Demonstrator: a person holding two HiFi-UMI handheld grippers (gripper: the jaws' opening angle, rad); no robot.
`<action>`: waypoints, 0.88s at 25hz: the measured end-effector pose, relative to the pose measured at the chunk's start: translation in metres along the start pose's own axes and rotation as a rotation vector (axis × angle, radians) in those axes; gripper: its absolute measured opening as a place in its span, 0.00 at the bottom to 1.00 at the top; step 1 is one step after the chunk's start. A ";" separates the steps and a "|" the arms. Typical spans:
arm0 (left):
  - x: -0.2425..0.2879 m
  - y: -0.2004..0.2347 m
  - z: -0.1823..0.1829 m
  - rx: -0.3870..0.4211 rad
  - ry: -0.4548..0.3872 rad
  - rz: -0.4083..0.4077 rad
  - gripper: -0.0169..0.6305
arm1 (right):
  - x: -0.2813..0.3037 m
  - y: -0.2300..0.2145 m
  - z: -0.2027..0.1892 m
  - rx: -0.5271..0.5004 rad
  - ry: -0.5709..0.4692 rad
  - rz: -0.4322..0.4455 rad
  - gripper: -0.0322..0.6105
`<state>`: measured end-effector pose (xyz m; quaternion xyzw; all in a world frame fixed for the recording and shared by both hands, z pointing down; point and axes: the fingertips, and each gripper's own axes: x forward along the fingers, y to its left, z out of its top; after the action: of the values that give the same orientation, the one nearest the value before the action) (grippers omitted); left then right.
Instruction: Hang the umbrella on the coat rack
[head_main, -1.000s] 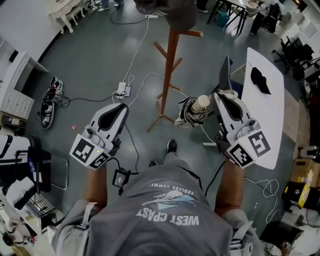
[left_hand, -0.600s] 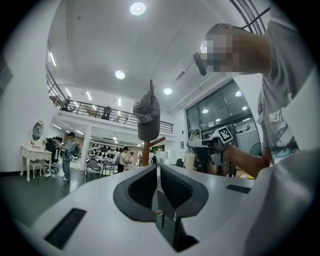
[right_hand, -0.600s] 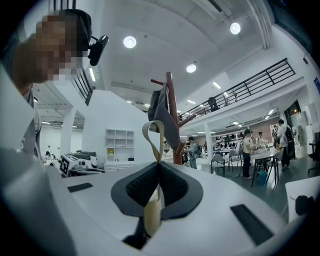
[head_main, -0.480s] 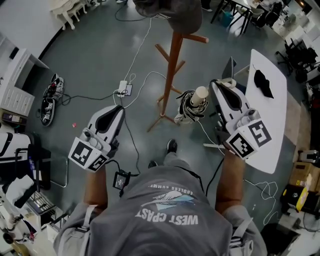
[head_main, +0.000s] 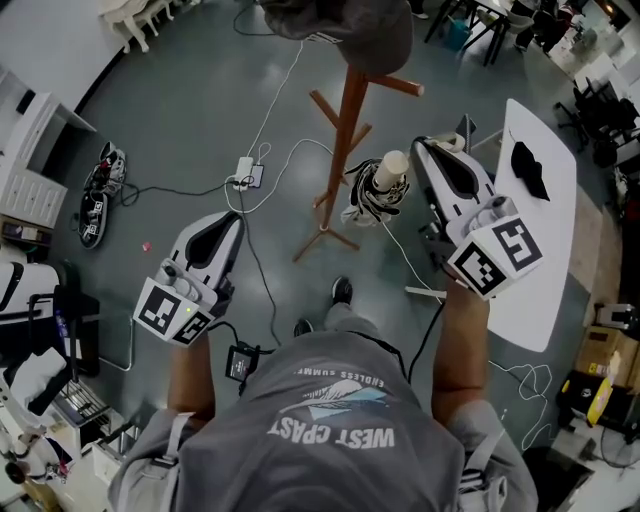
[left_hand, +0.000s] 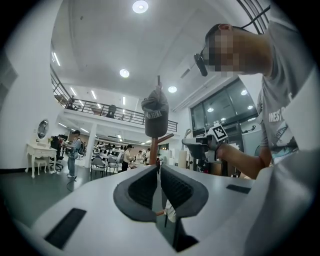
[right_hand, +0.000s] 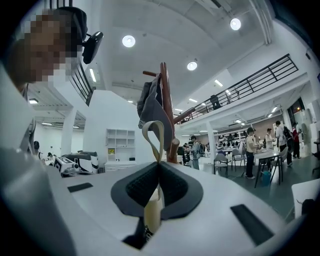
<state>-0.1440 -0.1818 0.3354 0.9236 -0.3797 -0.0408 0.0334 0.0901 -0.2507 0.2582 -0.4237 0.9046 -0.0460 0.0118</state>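
Observation:
A wooden coat rack (head_main: 343, 135) stands on the grey floor ahead, with a dark cap (head_main: 345, 18) on its top. The folded dark umbrella (head_main: 368, 200) with a beige handle (head_main: 391, 168) hangs just right of the rack's pole. My right gripper (head_main: 420, 147) is shut on it. In the right gripper view the beige strap loop (right_hand: 154, 136) stands up out of the shut jaws, in front of the rack (right_hand: 167, 112) and cap (right_hand: 149, 107). My left gripper (head_main: 233, 217) is lower left of the rack, shut and holding nothing. The left gripper view shows the rack (left_hand: 154, 145) beyond its tips.
A white table (head_main: 550, 215) with a black item (head_main: 527, 166) is close on the right. Cables and a power strip (head_main: 246, 176) lie on the floor left of the rack's base. Shoes (head_main: 98, 196) and white furniture (head_main: 28, 170) sit far left.
My right gripper has carried the umbrella up and forward, closer to the rack's pole. The left gripper has barely moved.

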 end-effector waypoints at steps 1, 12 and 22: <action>0.000 0.001 -0.001 -0.001 0.000 0.004 0.08 | 0.003 -0.002 -0.001 0.000 0.001 0.001 0.10; 0.010 0.011 -0.005 -0.013 0.000 0.031 0.08 | 0.025 -0.019 -0.002 -0.023 0.029 0.000 0.10; 0.015 0.018 -0.007 -0.024 -0.001 0.043 0.08 | 0.042 -0.031 0.001 -0.091 0.068 -0.042 0.10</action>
<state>-0.1452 -0.2049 0.3429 0.9147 -0.3991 -0.0449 0.0450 0.0869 -0.3025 0.2612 -0.4410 0.8964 -0.0197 -0.0393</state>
